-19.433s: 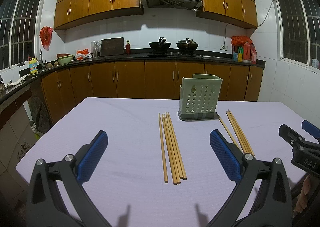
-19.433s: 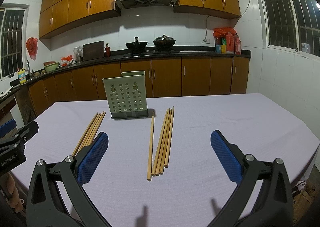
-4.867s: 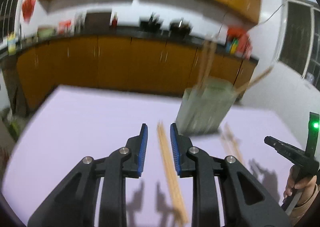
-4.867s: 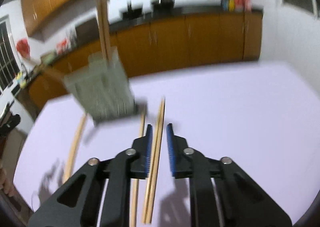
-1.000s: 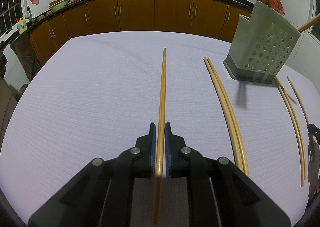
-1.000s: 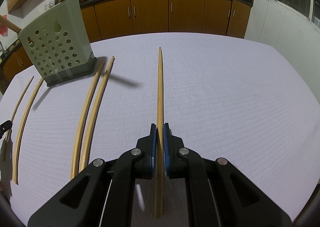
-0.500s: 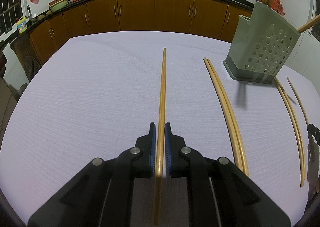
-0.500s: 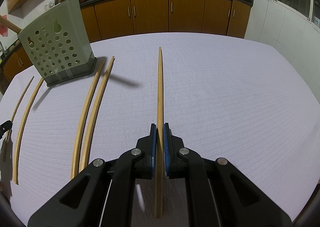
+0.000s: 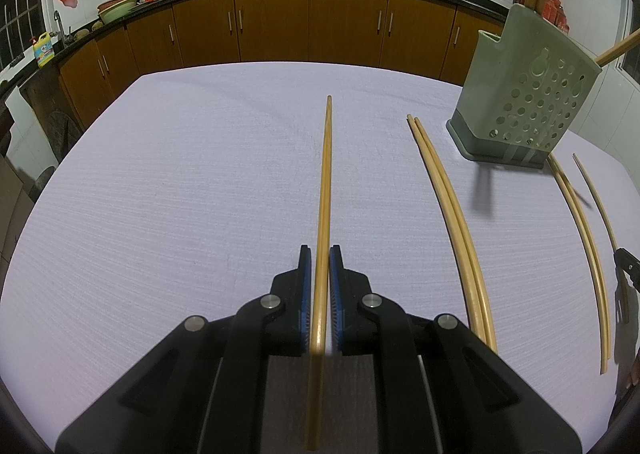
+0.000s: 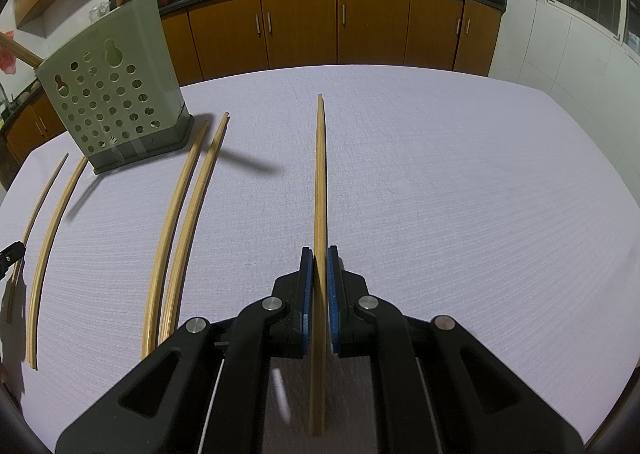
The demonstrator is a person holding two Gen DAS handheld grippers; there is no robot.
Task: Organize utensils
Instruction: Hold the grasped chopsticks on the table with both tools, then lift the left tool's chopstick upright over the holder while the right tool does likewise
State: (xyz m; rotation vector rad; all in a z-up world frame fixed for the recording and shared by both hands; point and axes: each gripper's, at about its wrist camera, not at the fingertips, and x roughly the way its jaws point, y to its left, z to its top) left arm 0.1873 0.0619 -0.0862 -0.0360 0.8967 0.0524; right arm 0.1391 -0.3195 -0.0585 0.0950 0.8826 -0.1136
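Nothing is seen moved since half a second earlier: one chopstick (image 9: pixel 323 213) is pinched by the left gripper (image 9: pixel 319 286), another chopstick (image 10: pixel 320 189) by the right gripper (image 10: pixel 318 282), low over the table (image 9: pixel 160 173), awaiting transfer to the far green holder (image 9: pixel 524 101).

My two wrist cameras sit low over the table (image 9: pixel 160 193), facing the kitchen cabinets (image 10: pixel 300 25); both share the green holder (image 9: pixel 524 101).

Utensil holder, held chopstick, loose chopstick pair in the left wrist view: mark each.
utensil holder (image 9: pixel 532 93), left wrist view, perforated wall
held chopstick (image 9: pixel 325 181), left wrist view, mid-shaft
loose chopstick pair (image 9: pixel 448 205), left wrist view, mid-length
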